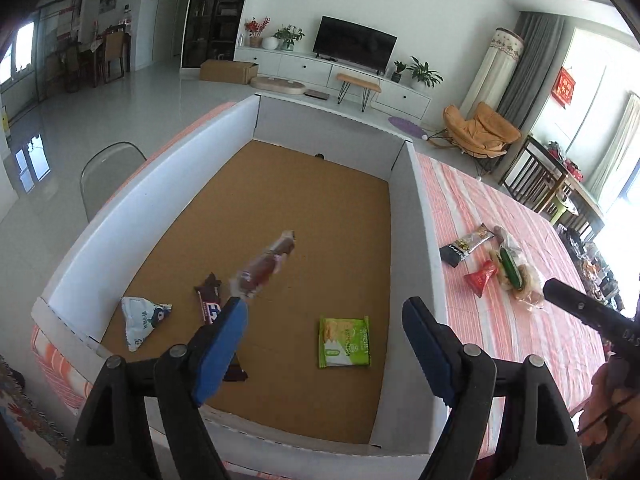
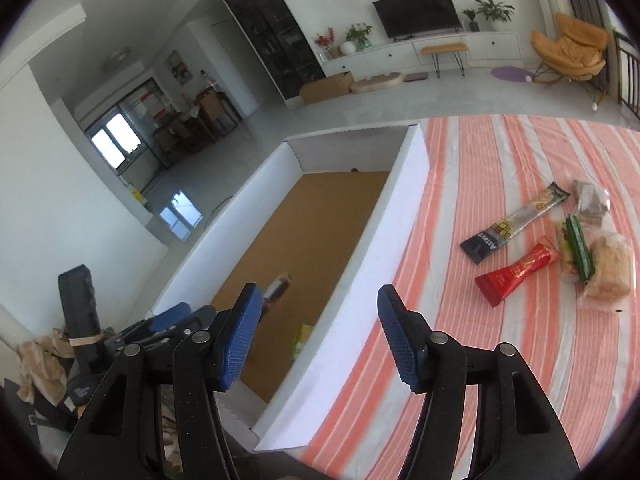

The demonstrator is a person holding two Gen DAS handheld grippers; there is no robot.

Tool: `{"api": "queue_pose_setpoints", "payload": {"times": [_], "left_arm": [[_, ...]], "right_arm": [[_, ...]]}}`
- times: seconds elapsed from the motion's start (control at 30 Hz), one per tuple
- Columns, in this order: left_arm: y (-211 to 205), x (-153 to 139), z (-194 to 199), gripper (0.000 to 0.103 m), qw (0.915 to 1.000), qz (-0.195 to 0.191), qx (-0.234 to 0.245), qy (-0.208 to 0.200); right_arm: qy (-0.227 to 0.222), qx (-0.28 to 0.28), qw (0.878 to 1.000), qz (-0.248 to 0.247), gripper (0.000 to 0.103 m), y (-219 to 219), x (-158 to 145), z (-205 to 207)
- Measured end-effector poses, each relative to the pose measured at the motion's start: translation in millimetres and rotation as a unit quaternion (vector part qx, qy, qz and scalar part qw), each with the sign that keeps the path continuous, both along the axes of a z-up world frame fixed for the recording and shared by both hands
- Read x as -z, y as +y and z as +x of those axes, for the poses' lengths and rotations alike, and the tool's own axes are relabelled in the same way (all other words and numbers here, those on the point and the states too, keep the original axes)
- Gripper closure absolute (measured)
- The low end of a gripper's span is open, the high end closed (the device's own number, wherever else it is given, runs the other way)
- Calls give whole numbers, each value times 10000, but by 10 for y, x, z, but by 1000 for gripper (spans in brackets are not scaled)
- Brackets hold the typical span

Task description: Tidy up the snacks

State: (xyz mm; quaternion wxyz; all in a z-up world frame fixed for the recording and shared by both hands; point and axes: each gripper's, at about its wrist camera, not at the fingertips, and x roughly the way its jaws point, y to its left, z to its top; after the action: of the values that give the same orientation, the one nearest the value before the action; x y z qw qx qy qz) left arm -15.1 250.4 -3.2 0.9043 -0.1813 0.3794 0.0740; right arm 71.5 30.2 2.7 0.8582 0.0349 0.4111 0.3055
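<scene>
Blur smears the clear-wrapped brown snack (image 1: 267,266) just beyond the left tongs (image 1: 324,322), over the box (image 1: 152,200) floor; both tongs gape empty. Only the left view shows the green packet (image 1: 345,342) whole; ahead and right of the right tongs (image 2: 316,336), the red sachet (image 2: 516,274) shows clearest.

Pretty bright daylight in both views, coming in from the windows (image 1: 588,92) on the right and washing out there. The glossy floor (image 1: 32,152) mirrors another window as glare. Shadows inside the box (image 1: 312,128) are soft. Heavy fisheye bend, walls curve hard, black vignette in the corners. The clear-wrapped snack (image 1: 266,266) above the box bottom is motion-smeared, while the tablecloth (image 2: 480,152) beside the box stays fairly sharp
</scene>
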Motion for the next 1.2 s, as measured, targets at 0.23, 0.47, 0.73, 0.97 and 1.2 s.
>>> {"api": "queue_pose_setpoints", "payload": {"times": [0.23,0.47,0.73,0.97,1.2], "left_arm": [[-1287,-28,281,16,9850,-212,1710,18],[-2412,458,778,16,9683,187,2463,377],[-2492,1061,1247,16,9710,980,2087,635],[-2526,1190,1292,15,9728,1258,1867,544],[-2521,1221,1350,1,9731,1240,1825,664]], "right_arm": [[314,2468,9536,-1696,34,-1509,986,35],[484,3470,9189,-1816,34,-2264,1074,106],[643,3847,9125,-1234,27,-2560,1179,101],[677,3689,9125,-1635,17,-2404,1206,139],[667,3634,9140,-1673,14,-2350,1219,103]]}}
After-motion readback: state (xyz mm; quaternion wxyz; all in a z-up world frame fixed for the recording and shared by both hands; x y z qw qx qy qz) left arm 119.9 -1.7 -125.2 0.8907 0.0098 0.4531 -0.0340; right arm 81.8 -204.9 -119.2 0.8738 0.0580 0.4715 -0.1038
